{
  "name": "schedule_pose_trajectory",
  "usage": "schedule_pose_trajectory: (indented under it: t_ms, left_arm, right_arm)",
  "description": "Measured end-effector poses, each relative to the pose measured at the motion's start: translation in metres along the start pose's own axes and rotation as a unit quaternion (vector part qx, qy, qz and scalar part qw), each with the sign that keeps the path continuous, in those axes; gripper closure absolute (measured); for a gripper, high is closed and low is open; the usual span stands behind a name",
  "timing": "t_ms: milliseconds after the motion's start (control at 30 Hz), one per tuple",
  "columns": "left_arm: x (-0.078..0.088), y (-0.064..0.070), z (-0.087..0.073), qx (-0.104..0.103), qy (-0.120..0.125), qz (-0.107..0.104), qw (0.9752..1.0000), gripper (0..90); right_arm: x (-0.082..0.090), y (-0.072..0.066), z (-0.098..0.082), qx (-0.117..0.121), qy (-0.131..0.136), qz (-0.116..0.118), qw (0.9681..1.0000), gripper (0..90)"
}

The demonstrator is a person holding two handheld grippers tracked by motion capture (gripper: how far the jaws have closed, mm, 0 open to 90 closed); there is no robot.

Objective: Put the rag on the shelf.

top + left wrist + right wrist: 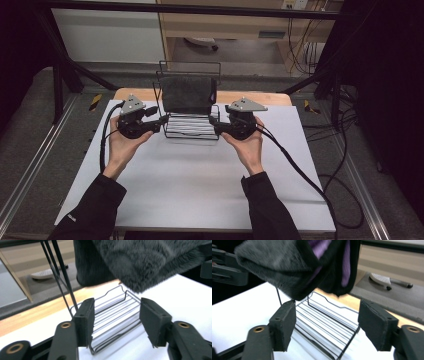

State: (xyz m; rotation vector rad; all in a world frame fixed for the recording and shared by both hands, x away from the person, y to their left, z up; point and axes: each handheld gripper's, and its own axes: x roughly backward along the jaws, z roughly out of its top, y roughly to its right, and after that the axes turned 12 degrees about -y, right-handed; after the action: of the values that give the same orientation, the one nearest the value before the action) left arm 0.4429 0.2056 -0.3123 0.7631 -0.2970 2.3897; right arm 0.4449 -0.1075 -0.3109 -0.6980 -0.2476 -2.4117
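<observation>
A black wire rack (192,129) stands at the back middle of the white table top (190,185). A dark grey fuzzy cloth (187,94) hangs over the rack's upper rail, above its slatted tray. My left gripper (162,122) sits at the rack's left end and my right gripper (214,124) at its right end, both pointing inward. In the left gripper view the jaws (116,322) stand apart with only the tray (117,306) beyond them, under the cloth (135,262). In the right gripper view the jaws (327,325) are likewise open, and the cloth (287,267) shows a purple lining (347,262).
A wooden strip (135,94) runs along the table's back edge. Cables (300,170) trail off the right side onto the floor. Black frame posts (57,85) stand at the far corners. A white object (382,278) lies on the floor behind.
</observation>
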Motion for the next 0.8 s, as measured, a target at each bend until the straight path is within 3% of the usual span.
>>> schedule_pose_trajectory:
  t_ms: [300, 567, 800]
  left_arm:
    - [-0.01, -0.001, -0.02, 0.003, -0.042, 0.002, 0.9991, 30.5]
    - [-0.007, 0.0, -0.031, -0.002, -0.064, -0.008, 0.9979, 15.1]
    - [-0.001, -0.001, -0.047, 0.005, -0.067, -0.019, 0.9976, 11.5]
  right_arm:
    - [-0.008, 0.01, -0.024, -0.018, -0.017, 0.02, 0.9995, 16.0]
    - [0.006, 0.015, -0.031, -0.017, -0.033, 0.034, 0.9987, 7.6]
    - [0.019, 0.02, -0.047, -0.019, -0.046, 0.038, 0.998, 4.6]
